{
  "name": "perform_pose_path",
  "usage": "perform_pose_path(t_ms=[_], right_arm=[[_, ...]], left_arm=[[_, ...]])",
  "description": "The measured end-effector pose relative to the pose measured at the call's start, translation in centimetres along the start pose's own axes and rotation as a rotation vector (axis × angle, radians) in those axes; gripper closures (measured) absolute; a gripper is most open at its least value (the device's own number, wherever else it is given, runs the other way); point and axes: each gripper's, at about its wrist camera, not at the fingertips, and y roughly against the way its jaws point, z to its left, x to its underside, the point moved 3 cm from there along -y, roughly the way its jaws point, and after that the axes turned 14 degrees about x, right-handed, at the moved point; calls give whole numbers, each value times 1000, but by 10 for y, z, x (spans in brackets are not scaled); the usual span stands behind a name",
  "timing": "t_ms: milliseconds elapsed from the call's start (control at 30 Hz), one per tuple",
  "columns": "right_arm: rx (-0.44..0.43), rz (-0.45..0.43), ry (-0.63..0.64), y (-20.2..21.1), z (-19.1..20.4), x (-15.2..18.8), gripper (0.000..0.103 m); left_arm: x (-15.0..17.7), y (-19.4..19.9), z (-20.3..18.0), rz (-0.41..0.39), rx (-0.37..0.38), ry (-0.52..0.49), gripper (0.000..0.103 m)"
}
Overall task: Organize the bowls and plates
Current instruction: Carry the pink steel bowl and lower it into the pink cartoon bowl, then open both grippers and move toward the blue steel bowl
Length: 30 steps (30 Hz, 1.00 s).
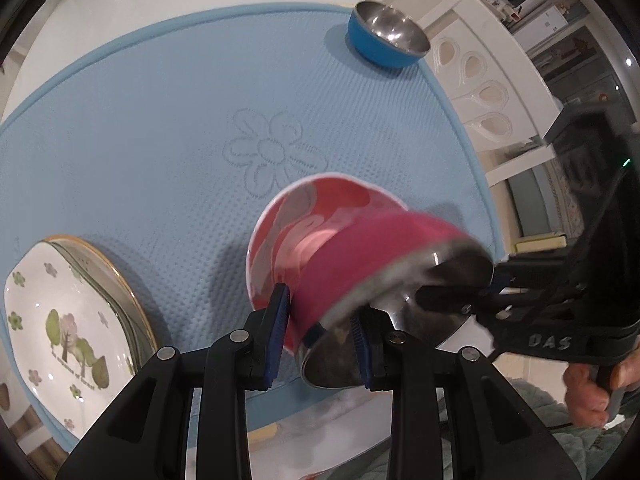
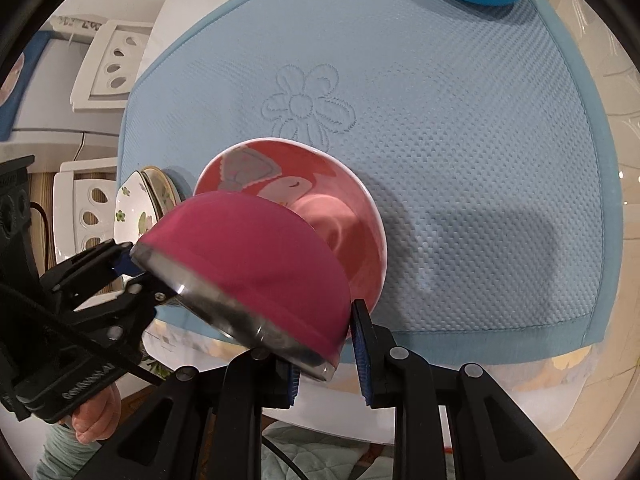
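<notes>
The pink bowl, steel-lined w/ a pink outer shell, is being held tilted in the air, just above the red bowl, which is resting on the blue mat near its front edge. The pink bowl's rim is being pinched on two sides: by the left tongs, one finger outside the wall and one inside, and by the right tongs on the opposite rim.

Handling, as judged: light, stiff, prob. slippery on the steel side, so the rim is being taken as the best hold. The red bowl looks like glazed ceramic, fragile, so a gentle set-down is being called for if nesting is intended.

Further out, a blue bowl is sitting at the mat's far edge, and flowered plates are lying at the left. The mat is lying on a white desk.
</notes>
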Motion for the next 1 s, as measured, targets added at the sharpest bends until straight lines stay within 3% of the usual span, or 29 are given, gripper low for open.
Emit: perform_pose_path(t_ms=[167,433,867,1000], right_arm=[[45,-48,18,5,-4,-3,80],[27,-55,33,10,-9,0,80],[-6,-50,-6,15,-24,-4,80],[-9,-75,-16,21,-32,-10,80]], left_arm=[[1,0,2,-14,-34,-10,78],[-3,26,-1,-76,-76,-81,78],[-20,23,-3,-59,-92,-115,78],[-28,31,-7,-96,-154,-162,78]])
